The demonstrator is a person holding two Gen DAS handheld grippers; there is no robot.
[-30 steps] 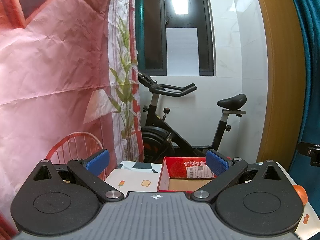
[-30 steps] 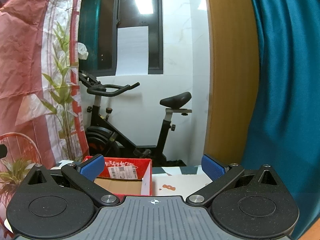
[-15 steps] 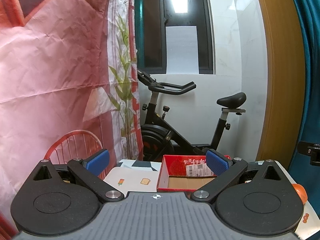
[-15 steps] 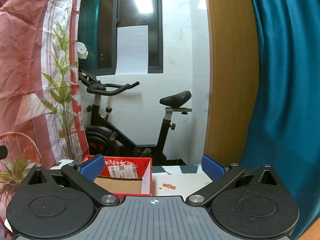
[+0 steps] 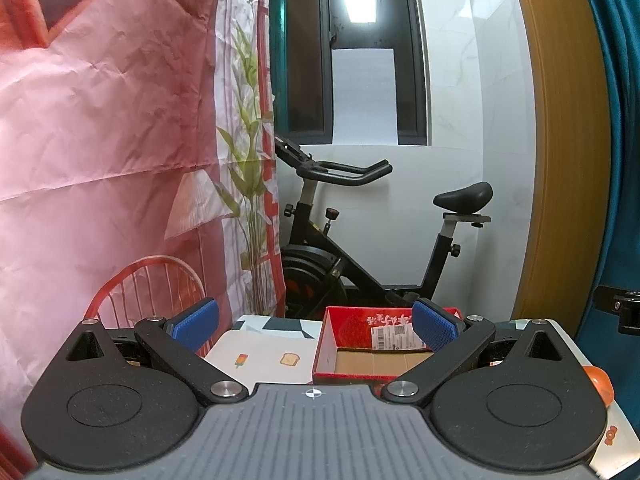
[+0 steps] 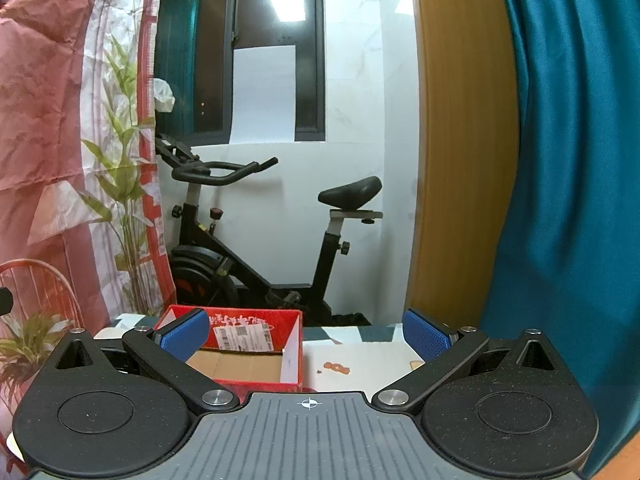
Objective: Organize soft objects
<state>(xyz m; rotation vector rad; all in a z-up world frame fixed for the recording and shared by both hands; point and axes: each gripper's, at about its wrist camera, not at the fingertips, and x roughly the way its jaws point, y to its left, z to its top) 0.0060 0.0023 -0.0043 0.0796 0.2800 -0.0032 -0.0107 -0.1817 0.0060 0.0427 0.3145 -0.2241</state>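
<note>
A red cardboard box (image 5: 352,334) with a white shipping label and a bare brown floor stands open on a white table (image 5: 264,354). It also shows in the right wrist view (image 6: 256,344). My left gripper (image 5: 316,322) is open and empty, held above the table in front of the box. My right gripper (image 6: 306,334) is open and empty, just right of the box. An orange soft object (image 5: 598,380) peeks out at the table's right edge behind the left gripper. No other soft object shows.
A black exercise bike (image 5: 360,240) stands behind the table against a white wall. A pink printed backdrop (image 5: 120,120) hangs on the left. A teal curtain (image 6: 560,160) and a wooden frame (image 6: 460,140) are on the right. The table (image 6: 360,360) carries small food prints.
Both views have dipped very slightly, so a little more of the box floor shows. Both grippers stay open and empty.
</note>
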